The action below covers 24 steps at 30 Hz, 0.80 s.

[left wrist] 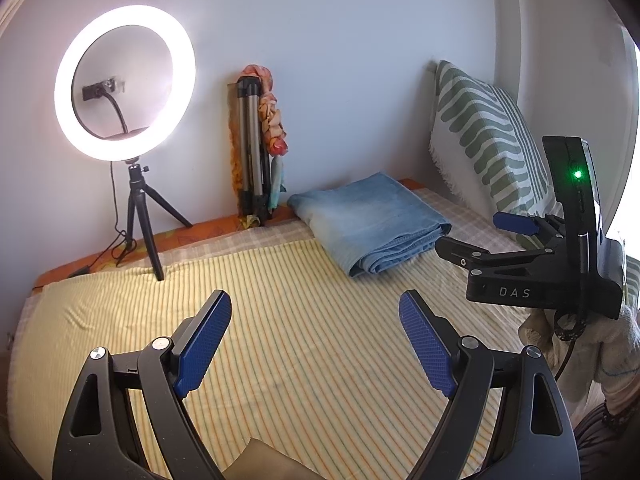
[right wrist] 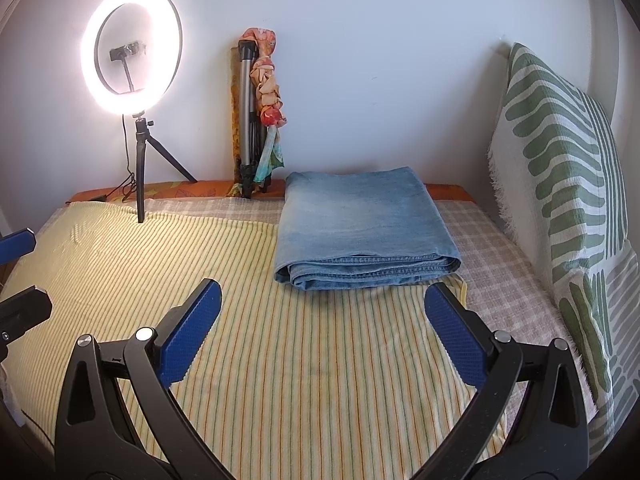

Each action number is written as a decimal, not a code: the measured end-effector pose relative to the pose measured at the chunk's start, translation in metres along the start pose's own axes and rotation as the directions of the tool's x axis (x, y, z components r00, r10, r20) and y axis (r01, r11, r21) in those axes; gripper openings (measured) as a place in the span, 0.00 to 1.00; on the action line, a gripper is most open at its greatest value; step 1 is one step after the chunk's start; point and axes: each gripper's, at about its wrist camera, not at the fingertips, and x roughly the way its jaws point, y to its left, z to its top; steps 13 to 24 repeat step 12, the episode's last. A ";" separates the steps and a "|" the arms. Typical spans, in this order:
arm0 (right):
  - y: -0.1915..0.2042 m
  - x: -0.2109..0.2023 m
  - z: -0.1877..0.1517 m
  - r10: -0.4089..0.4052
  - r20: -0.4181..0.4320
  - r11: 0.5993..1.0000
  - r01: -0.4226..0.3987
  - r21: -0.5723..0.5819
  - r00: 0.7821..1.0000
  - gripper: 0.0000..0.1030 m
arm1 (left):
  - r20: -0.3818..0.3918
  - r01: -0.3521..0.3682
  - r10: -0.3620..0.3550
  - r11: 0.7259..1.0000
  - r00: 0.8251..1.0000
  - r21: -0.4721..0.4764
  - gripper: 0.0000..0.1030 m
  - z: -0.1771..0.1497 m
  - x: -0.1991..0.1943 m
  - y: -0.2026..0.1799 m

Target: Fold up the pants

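The blue denim pants (right wrist: 366, 232) lie folded in a neat stack at the back of the bed, near the wall; they also show in the left wrist view (left wrist: 370, 222). My left gripper (left wrist: 316, 320) is open and empty above the yellow striped sheet (left wrist: 280, 320), short of the pants. My right gripper (right wrist: 322, 308) is open and empty just in front of the stack's folded edge. The right gripper also shows from the side in the left wrist view (left wrist: 472, 236), open, to the right of the pants.
A lit ring light (right wrist: 132, 48) on a small tripod stands at the back left of the bed. A folded tripod with a scarf (right wrist: 256, 116) leans on the wall. A green patterned pillow (right wrist: 560, 180) stands along the right side.
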 end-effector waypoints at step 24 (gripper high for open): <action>0.001 0.001 -0.001 0.003 -0.005 1.000 -0.003 0.000 1.000 1.00 | 0.017 -0.008 0.008 1.000 1.000 0.015 0.84 -0.001 -0.001 -0.002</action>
